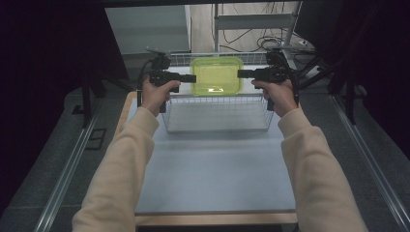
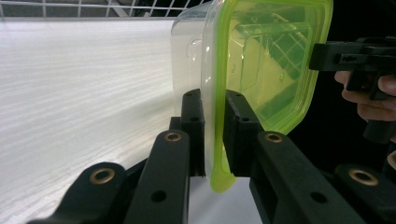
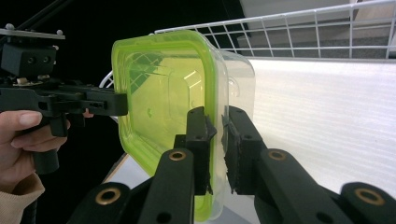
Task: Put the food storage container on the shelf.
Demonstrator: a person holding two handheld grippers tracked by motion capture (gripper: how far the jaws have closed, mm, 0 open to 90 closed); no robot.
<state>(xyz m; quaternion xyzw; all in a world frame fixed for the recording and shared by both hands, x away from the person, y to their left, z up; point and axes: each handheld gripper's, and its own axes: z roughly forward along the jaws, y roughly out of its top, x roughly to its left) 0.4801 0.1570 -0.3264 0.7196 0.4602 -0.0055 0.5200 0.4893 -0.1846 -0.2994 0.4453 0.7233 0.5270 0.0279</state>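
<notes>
Container (image 1: 216, 76) gripped at opposite rims by left tongs (image 1: 192, 78) and right tongs (image 1: 240, 73).

Glossy clear plastic container (image 1: 216, 76) with translucent green lid (image 2: 273, 60), white wire-metal basket (image 1: 217, 118), matt black plastic grippers, smooth pale worktop (image 1: 212, 169).

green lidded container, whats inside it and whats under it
The container, held at its rim by the left gripper and right gripper, looks empty through its green lid. Below it is the wire basket; the spot directly underneath is covered.
</notes>
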